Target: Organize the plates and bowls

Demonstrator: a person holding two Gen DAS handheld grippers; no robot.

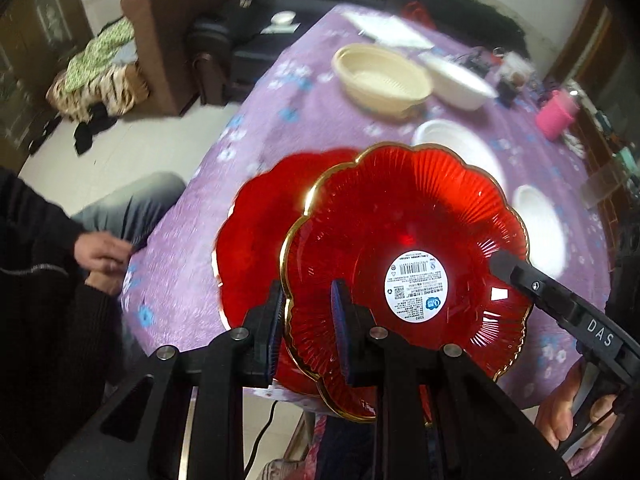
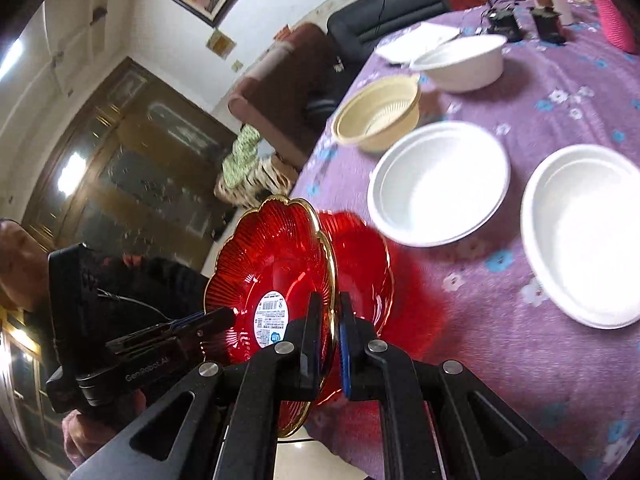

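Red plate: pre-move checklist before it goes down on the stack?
1. Left gripper jaws on the rim of the held red plate: ok.
2. Right gripper jaws on the opposite rim: ok.
3. Held plate level: not ok, tilted, label facing the cameras.
4. Second red plate beneath as target: ok.
5. White bowls clear of path: ok.
6. Plates aligned: cannot tell.
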